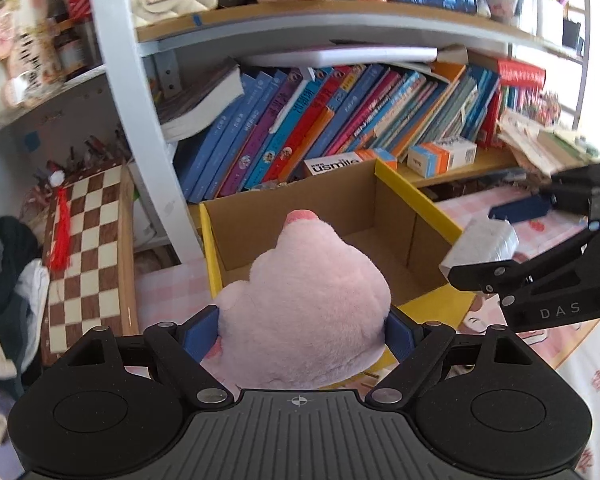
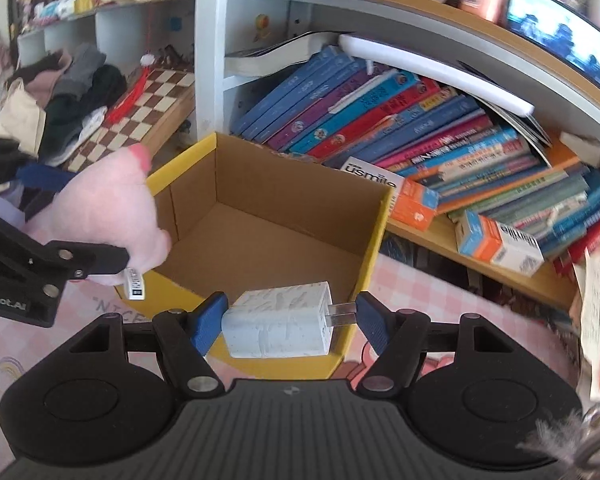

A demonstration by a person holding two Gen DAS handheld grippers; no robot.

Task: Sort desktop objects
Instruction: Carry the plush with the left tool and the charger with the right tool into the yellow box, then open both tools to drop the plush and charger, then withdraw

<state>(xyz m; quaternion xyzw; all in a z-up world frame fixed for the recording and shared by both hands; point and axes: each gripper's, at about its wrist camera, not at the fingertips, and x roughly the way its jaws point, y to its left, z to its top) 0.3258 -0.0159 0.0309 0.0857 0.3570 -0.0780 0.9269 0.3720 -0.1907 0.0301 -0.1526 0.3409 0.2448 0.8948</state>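
My left gripper point(image 1: 303, 330) is shut on a pink plush toy point(image 1: 308, 304) and holds it above the near left edge of an open yellow-rimmed cardboard box point(image 1: 416, 200). The box inside looks bare. My right gripper point(image 2: 286, 322) is shut on a white wall charger point(image 2: 278, 320) with its two metal prongs against the right finger, just over the box's point(image 2: 374, 236) near rim. The charger point(image 1: 480, 246) and right gripper point(image 1: 512, 240) show at the right of the left wrist view. The plush point(image 2: 116, 208) and left gripper point(image 2: 56, 220) show at the left of the right wrist view.
The box stands on a pink patterned tablecloth point(image 2: 440, 304) against a bookshelf of leaning books point(image 1: 340, 120). Small orange-and-white cartons point(image 2: 500, 244) lie on the low shelf. A chessboard point(image 1: 88, 252) and a pile of clothes point(image 2: 60, 92) are to the left.
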